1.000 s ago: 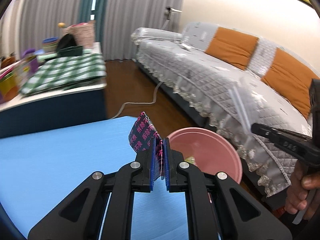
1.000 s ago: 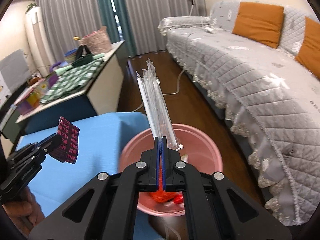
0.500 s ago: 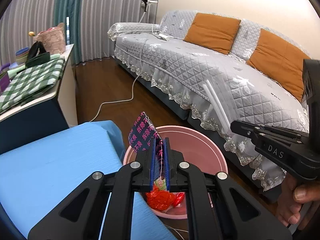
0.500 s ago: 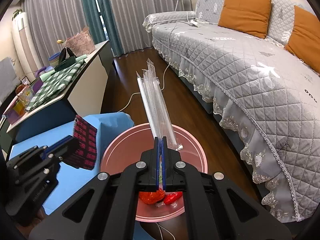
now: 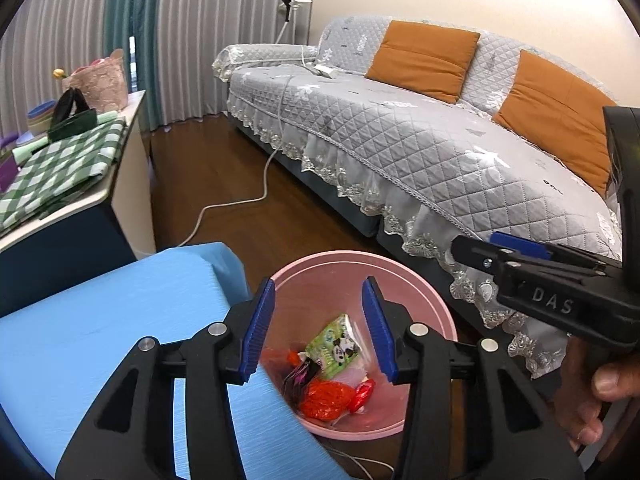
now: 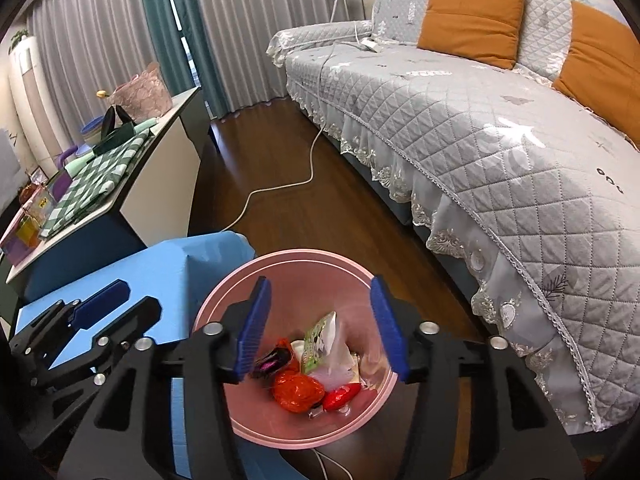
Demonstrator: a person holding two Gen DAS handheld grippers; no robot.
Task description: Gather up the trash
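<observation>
A pink bin (image 5: 436, 312) (image 6: 224, 300) stands on the floor beside the blue table (image 5: 100, 320) (image 6: 168, 272). It holds trash: a green snack packet (image 5: 334, 346) (image 6: 316, 338), red wrappers (image 5: 326, 400) (image 6: 298, 392), the dark pink-printed wrapper (image 5: 300, 374) (image 6: 274, 360) and a clear plastic sleeve (image 6: 338, 360). My left gripper (image 5: 318, 330) is open and empty above the bin. My right gripper (image 6: 322, 330) is open and empty above it too; it shows at the right in the left wrist view (image 5: 540, 276).
A grey quilted sofa (image 5: 420, 140) (image 6: 480, 128) with orange cushions runs along the right. A white cable (image 5: 240, 200) (image 6: 280, 188) lies on the wooden floor. A side desk (image 5: 60, 168) (image 6: 100, 176) with a green checked cloth and clutter stands left.
Both grippers opened over the bin. The dark wrapper left my left gripper and the clear sleeve left my right gripper; both now lie in the bin.
</observation>
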